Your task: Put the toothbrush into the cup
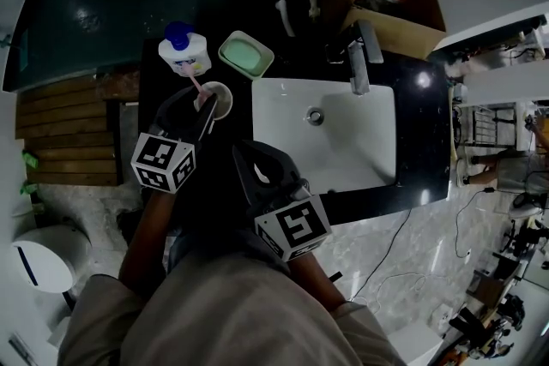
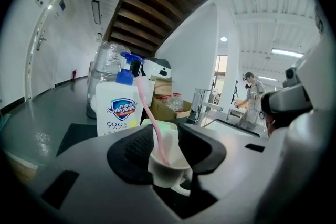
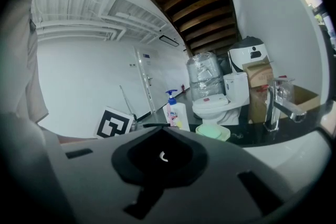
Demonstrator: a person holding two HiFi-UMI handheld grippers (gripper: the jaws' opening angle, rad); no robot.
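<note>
Head view looking down on a black countertop (image 1: 429, 141) around a white sink (image 1: 343, 150), showing the left gripper (image 1: 206, 105) reaching to a white cup (image 1: 218, 99) just beside a hand-wash bottle (image 1: 185, 52) and near a green soap dish (image 1: 246, 55). Left gripper view showing the jaws standing apart on either side of the cup, gripping nothing, with the pink toothbrush (image 2: 153, 122) standing inside the cup and leaning toward the bottle. Also showing the right gripper (image 1: 247, 157) hovering nearer the person, apart from the cup. Right gripper view showing its dark pads closed together, holding nothing.
</note>
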